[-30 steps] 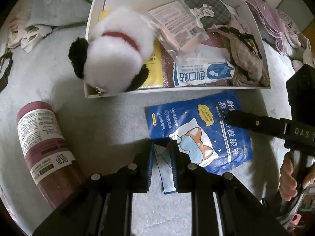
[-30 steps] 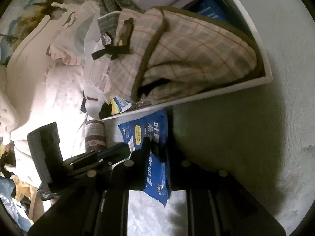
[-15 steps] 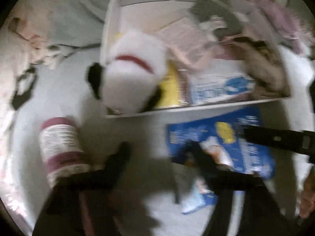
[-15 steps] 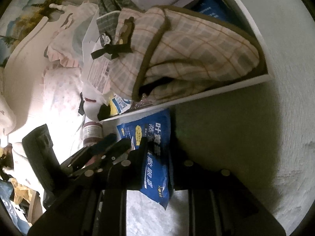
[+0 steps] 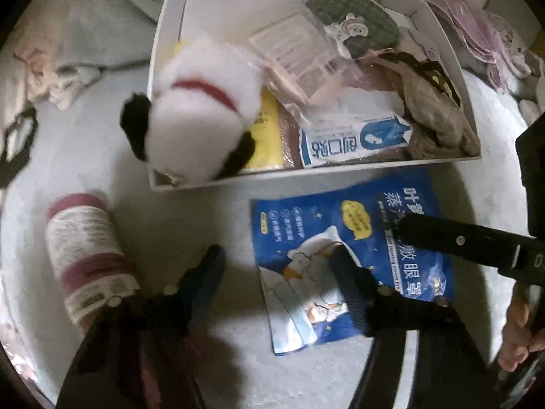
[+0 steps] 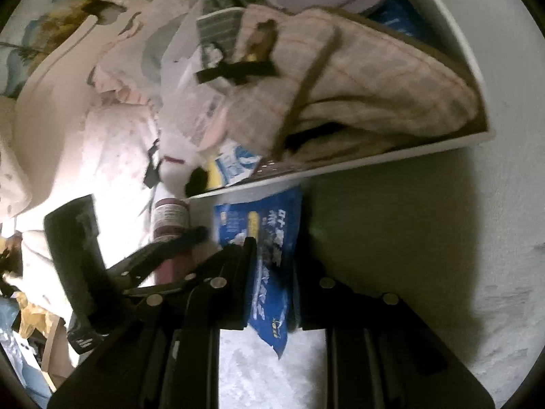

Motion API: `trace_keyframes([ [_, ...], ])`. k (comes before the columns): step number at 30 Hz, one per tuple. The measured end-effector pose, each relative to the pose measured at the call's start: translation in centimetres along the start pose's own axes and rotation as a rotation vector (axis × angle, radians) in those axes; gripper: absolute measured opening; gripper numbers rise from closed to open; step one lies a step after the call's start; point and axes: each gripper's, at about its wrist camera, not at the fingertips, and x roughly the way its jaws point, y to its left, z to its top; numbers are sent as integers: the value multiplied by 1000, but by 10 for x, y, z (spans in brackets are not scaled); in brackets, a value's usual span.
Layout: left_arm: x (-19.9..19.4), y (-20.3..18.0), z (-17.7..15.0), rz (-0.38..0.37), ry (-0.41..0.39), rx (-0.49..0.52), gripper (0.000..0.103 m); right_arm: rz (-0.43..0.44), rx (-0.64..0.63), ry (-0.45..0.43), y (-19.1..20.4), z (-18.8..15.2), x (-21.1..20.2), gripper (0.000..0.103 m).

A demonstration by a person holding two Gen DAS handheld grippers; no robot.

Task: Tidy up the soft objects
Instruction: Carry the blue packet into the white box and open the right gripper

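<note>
Pinching the right-hand edge of a blue packet (image 6: 272, 248) between nearly closed jaws, the right gripper (image 6: 272, 272) holds the flat sachet just above a pale fuzzy blanket (image 5: 204, 225), its pads pressed on the foil after closing a little further. The packet, printed with a cartoon sleeper and Chinese lettering, lies just outside the near wall of a white box (image 5: 340, 170), with its lower left corner curled up off the blanket.

The left gripper (image 5: 276, 272) hangs pointed steeply down over the same spot, its jaws spread wide apart and just now narrowing from wider still; one finger stands over bare blanket and the other over the packet's left half, with nothing clamped between them. Whether that finger touches the foil cannot be told.

Inside the box sit a white and black plush toy (image 5: 201, 119) with a red collar, leaning over the near left corner, a yellow pack (image 5: 269, 136), a white and blue pouch (image 5: 354, 139), a clear bag of pink items (image 5: 299, 61), a green checked pouch (image 5: 354, 17) and a beige checked cloth bag (image 6: 357, 85) at the right end. A maroon bottle (image 5: 81, 248) with a white label lies on the blanket left of the left gripper. A person's fingers (image 5: 517, 337) show at the lower right, wrapped round the right tool's handle.
</note>
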Motion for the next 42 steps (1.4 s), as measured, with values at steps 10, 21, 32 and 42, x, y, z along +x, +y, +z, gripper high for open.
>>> trace_keyframes([
  [10, -46, 37, -1, -46, -188, -64, 39, 47, -147, -117, 41, -4, -28, 6],
  [21, -87, 75, 3, -183, -448, -172, 73, 52, -223, -425, 73, -3, -66, 6],
  [32, -90, 91, 36, -217, -509, -144, 45, 65, -89, -580, 78, 57, -66, 6],
  [42, -67, 108, 39, -205, -447, -179, 37, -85, -164, -445, 114, 113, -8, 6],
])
